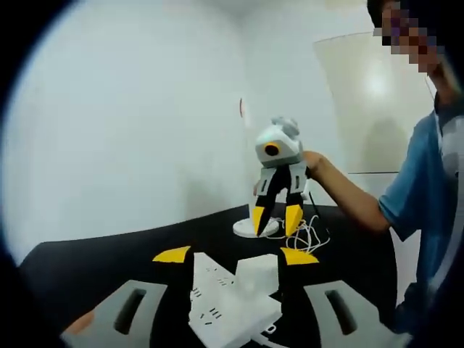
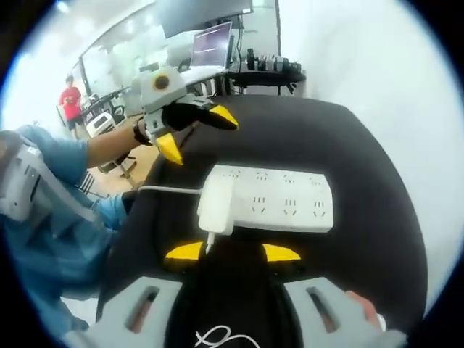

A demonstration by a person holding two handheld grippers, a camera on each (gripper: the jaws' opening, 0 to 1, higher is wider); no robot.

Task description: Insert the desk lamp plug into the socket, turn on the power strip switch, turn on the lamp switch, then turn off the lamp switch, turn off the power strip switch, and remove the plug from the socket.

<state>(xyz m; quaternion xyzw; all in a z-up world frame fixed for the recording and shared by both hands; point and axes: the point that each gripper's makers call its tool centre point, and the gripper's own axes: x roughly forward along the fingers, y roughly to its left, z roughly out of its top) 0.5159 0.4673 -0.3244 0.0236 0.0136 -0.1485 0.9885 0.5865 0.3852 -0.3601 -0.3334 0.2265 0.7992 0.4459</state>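
Observation:
A white power strip [image 1: 217, 308] lies on the black table just beyond my left gripper [image 1: 235, 255], whose yellow-tipped jaws stand open on either side of it. A white plug block [image 1: 258, 272] sits on the strip, seemingly plugged in. Farther back, my right gripper [image 1: 275, 219] hangs open over the lamp's round white base [image 1: 245, 230] and its coiled white cord [image 1: 310, 235]. In the right gripper view the power strip [image 2: 286, 199] lies ahead with the plug block [image 2: 217, 203] at its left end. My right gripper [image 2: 233, 252] is open just short of it. My left gripper [image 2: 197, 134] hovers open beyond.
The black table [image 1: 109, 264] ends near a white wall [image 1: 130, 123]. A person in a blue shirt [image 1: 428, 188] stands at the right. In the right gripper view, desks with monitors [image 2: 212, 45] lie beyond the table's far edge.

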